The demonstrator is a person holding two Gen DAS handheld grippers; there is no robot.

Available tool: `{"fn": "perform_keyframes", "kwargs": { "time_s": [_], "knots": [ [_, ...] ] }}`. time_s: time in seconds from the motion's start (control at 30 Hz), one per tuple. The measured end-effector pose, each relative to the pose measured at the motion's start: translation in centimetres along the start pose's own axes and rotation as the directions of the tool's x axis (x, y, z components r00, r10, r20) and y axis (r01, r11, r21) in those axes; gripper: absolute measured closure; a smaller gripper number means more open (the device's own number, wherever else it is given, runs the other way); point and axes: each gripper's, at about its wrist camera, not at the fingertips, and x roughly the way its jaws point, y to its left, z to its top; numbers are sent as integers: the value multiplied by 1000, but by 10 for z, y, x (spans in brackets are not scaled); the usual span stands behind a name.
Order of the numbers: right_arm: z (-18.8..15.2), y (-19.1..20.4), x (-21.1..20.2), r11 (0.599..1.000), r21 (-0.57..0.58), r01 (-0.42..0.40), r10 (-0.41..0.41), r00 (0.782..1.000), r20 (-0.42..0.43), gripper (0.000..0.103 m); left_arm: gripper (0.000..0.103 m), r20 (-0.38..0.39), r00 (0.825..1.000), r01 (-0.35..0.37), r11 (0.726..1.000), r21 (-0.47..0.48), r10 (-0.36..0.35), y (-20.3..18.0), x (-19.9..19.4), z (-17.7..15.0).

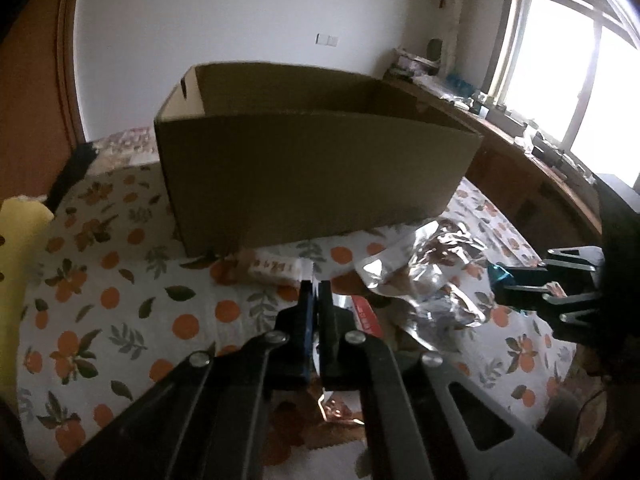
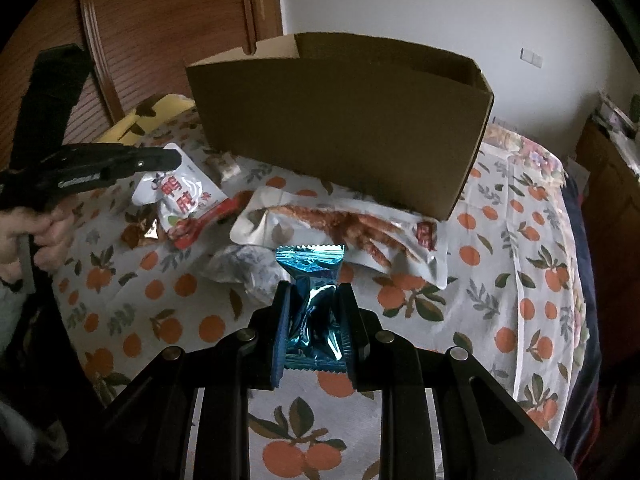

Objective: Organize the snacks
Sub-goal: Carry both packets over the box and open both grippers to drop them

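- The right gripper (image 2: 313, 312) has its fingers (image 2: 281, 320) clamped on a blue foil snack packet (image 2: 314, 280), which stands up between them with its crimped top edge above the fingertips.
- The left gripper (image 1: 316, 294) has its fingers (image 1: 306, 312) pressed almost together on the corner of a white snack pouch with red print (image 2: 182, 196); in the right wrist view that pouch hangs from the fingertips, lifted off the bed.
- Under both grippers lies a white bedspread with an orange-fruit pattern (image 2: 500, 280).
- Just beyond the right fingers a long silver pouch showing reddish-brown strips (image 2: 348, 228) lies flat on the bedspread, its far end reaching the foot of the box.
- To the left of the right fingers, a crumpled pale wrapper (image 2: 240, 268) rests beside the silver pouch.
- Ahead of the left fingers a small pale packet with red print (image 1: 274, 270) lies near the foot of the box.
- Farther ahead of both grippers stands an open brown cardboard box (image 1: 312, 172) on the bed; its inside is not visible.
- Left of the box, a yellow soft toy (image 2: 160, 114) sits at the edge of the bed.
- Behind it is a wooden door (image 2: 160, 32); far right of the left fingers, a cluttered wooden desk (image 1: 520, 160) runs under a bright window (image 1: 560, 68).
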Motion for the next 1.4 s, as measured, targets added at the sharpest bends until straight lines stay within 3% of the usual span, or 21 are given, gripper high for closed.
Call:
{"fn": "perform_keyframes", "kwargs": {
  "time_s": [0.27,0.73,1.07,1.4],
  "knots": [
    [21,1,-13,1000,-1,7,-7,999,45,81,103,66,998,2,999,38,-4,-16,-31,24],
    [111,-5,-24,1000,-25,14,-9,987,161,81,103,210,978,-29,995,93,9,-18,-61,115],
    [155,-31,11,998,40,38,-44,983,176,81,103,237,971,-54,996,68,36,10,-22,168],
    [162,-48,48,995,67,73,-82,987,141,81,103,180,983,-51,998,34,44,32,29,168]
  ]
}}
